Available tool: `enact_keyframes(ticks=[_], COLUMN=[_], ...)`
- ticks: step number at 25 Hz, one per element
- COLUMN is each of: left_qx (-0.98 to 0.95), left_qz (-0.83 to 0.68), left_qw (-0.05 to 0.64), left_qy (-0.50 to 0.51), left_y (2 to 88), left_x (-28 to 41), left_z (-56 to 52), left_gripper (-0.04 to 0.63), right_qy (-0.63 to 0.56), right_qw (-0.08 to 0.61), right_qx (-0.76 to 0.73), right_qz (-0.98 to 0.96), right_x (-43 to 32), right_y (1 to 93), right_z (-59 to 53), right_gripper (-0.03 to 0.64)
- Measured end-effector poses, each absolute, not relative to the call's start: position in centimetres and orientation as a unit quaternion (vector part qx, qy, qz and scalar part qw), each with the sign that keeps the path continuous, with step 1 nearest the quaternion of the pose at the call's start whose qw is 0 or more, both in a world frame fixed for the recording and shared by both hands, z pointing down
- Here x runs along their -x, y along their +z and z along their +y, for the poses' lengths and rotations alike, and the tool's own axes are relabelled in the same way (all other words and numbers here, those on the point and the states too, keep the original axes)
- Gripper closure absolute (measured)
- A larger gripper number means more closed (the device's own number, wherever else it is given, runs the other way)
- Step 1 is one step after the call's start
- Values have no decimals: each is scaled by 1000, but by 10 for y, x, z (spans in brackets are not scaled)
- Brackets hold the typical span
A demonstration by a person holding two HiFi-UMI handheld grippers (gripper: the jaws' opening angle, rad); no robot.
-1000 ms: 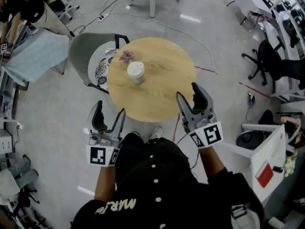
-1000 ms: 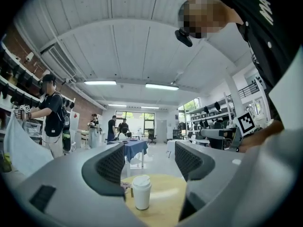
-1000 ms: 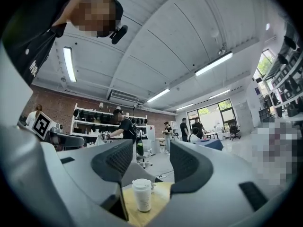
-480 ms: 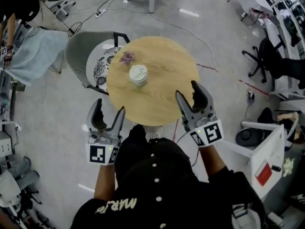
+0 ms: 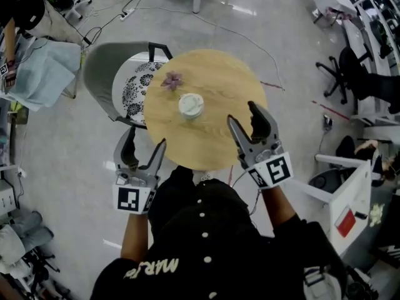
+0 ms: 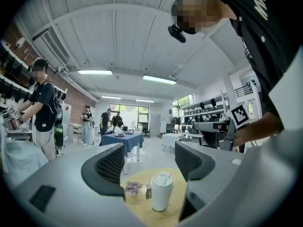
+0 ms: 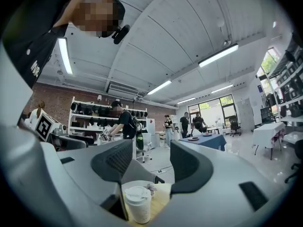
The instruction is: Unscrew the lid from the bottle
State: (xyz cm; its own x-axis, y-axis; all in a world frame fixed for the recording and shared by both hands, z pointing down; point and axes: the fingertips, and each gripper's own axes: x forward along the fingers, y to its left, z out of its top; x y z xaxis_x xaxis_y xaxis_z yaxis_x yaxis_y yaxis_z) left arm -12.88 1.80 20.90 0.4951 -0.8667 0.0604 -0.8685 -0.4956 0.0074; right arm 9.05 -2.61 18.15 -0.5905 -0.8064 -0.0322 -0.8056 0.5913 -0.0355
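On a workshop's grey floor, one round wooden counter (image 5: 219,136) bears one lidded white cup (image 5: 190,105) and one purple flower (image 5: 171,80); left tool (image 5: 145,141) wide open, right tool (image 5: 242,112) part open, both empty.

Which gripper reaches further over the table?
The right gripper: both jaws overlap the table; the left gripper hangs at its edge, mostly above floor.

Two hand-held grippers point forward and level, side by side: the left gripper (image 5: 145,139) with jaws spread wide, the right gripper (image 5: 242,112) with jaws parted somewhat less (nothing pressed between either pair). Bare forearms (image 5: 134,236) trail back from the grippers, elbows tucked close to the body.
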Motion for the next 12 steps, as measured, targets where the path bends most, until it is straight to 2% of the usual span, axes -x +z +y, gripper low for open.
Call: enact_keyframes(ticks=[6, 12], left_qx=[-889, -902], left_qz=[-448, -405], left_qw=[30, 84], left_qy=[85, 124], left_y=[248, 310], left_x=[131, 110], left_z=[-11, -25], left_gripper=[268, 267], right_qy=[-11, -32], right_qw=[-25, -70], right_qx=[441, 436], right_qz=[897, 897], right_x=[-68, -61], right_y=[204, 246], right_z=[-56, -73], right_gripper=[369, 356])
